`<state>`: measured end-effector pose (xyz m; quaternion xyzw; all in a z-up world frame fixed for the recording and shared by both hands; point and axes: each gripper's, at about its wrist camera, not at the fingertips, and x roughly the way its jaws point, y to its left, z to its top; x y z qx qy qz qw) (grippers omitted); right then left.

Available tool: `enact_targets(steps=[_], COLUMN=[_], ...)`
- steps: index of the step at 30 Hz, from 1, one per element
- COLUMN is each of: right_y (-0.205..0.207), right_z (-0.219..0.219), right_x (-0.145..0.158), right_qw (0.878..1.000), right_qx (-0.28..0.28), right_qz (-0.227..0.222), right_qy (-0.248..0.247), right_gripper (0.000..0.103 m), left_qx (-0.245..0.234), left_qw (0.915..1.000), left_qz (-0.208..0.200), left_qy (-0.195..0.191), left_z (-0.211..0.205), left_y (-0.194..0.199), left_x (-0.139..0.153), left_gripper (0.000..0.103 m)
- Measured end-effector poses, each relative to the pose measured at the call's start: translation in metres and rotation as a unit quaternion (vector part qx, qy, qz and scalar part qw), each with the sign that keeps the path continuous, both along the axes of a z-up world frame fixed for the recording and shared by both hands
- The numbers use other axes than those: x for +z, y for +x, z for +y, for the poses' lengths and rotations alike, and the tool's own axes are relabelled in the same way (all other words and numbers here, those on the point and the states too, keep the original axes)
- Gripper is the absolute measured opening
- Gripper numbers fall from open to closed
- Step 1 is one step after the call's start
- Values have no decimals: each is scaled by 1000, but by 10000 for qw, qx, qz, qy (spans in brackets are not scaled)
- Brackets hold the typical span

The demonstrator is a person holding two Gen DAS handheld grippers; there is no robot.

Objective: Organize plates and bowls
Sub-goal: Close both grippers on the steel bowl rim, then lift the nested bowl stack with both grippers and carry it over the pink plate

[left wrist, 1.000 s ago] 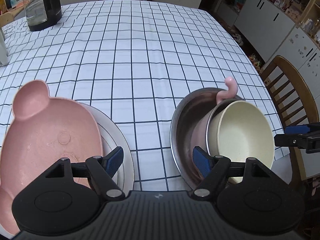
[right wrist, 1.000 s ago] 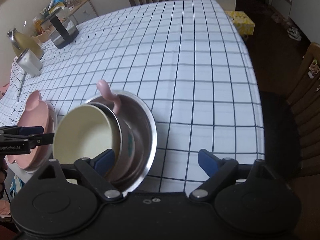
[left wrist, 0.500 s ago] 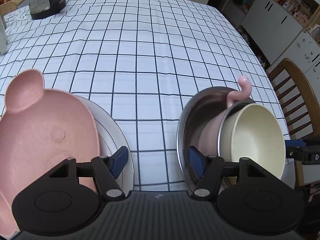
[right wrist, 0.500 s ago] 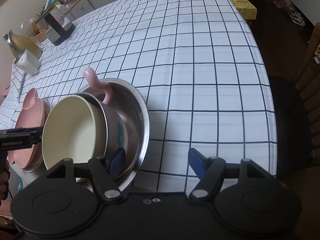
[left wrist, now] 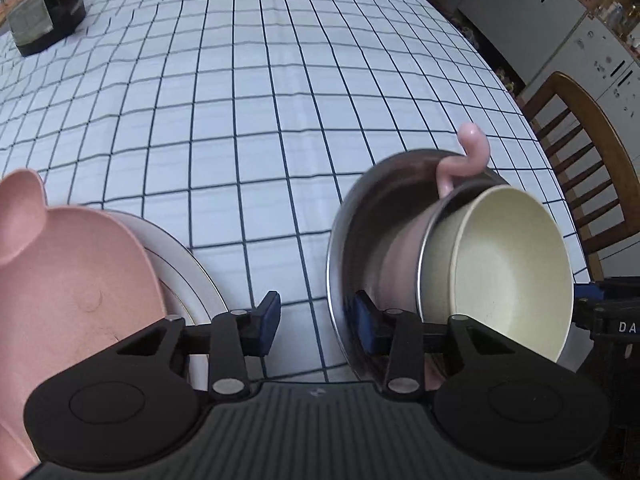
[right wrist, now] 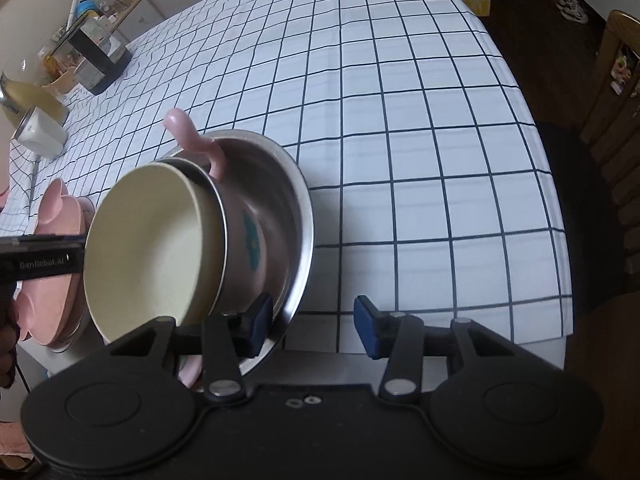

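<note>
Now, left wrist view: my left gripper (left wrist: 316, 326) has just been closing, and the near rim of the wide stainless steel bowl (left wrist: 360, 216) sits between its jaws. They are narrower than a second ago; the right pad lies inside the wall, the left pad outside, apart from it. Not a grip yet. The steel bowl holds a tilted pink cup with a curled handle (left wrist: 404, 248) and a cream bowl (left wrist: 512, 272). A pink bear-shaped plate (left wrist: 72, 280) on a white plate (left wrist: 188, 280) lies beside it on the checked tablecloth (left wrist: 260, 120)

Right wrist view: my right gripper (right wrist: 316, 326) has likewise been closing astride the rim on its own side, gap remaining. Judgement: a two-handed lift of the nested stack is being set up
</note>
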<state>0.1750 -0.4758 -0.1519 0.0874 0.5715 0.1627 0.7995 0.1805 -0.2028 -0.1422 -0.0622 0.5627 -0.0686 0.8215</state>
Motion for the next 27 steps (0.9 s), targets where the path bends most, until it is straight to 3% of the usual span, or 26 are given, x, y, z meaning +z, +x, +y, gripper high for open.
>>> enact_targets(steps=[10,16,27], right_y=[3,5,2], right_z=[8,16,20], right_x=[-6,-7,-5], right_qw=[9998,9998,10000], right_qx=[-85,-34,26], right_qz=[93,149,14], right_qy=[127,127,-39], right_gripper=[26,15,15], left_qx=[90,110,79], left_qw=[9992,9994,9997], left_qz=[111,72,-122], left_qy=[-362,-322,-189], left_z=[-5,-8,-14], left_y=[-8,-8,-19], left_x=[-5,-4,0], left_gripper=[14,14,14])
